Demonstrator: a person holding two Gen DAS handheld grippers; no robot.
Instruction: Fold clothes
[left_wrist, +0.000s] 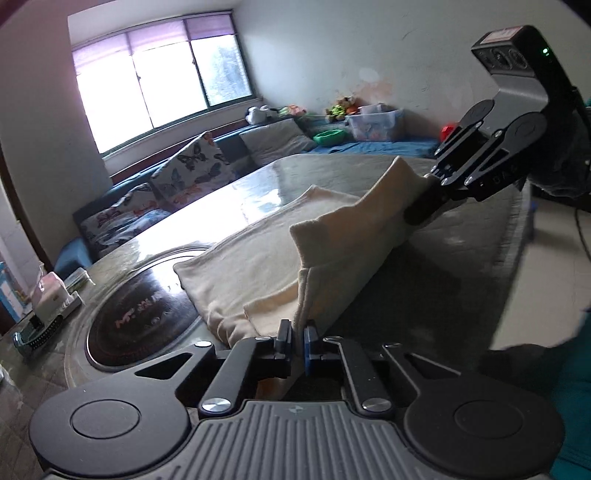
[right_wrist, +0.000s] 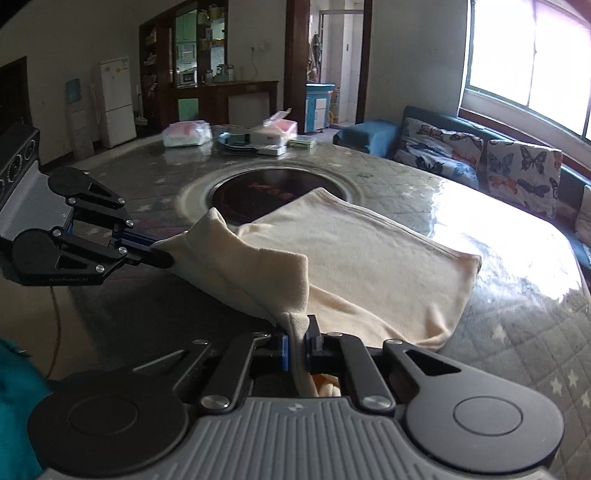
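Observation:
A cream garment (left_wrist: 258, 266) lies partly folded on the grey table (left_wrist: 461, 280); it also shows in the right wrist view (right_wrist: 369, 258). My left gripper (left_wrist: 297, 338) is shut on one near corner of it. My right gripper (right_wrist: 295, 341) is shut on the other near corner. Both hold the near edge lifted above the table, and the cloth sags between them. The right gripper shows at the upper right of the left wrist view (left_wrist: 417, 216). The left gripper shows at the left of the right wrist view (right_wrist: 166, 258).
A round dark hotplate (right_wrist: 273, 192) is set in the table beyond the garment. Tissue packs and boxes (right_wrist: 258, 136) stand at the table's far end. A sofa with butterfly cushions (right_wrist: 480, 158) runs under the window. A teal sleeve (right_wrist: 14, 406) is at the lower left.

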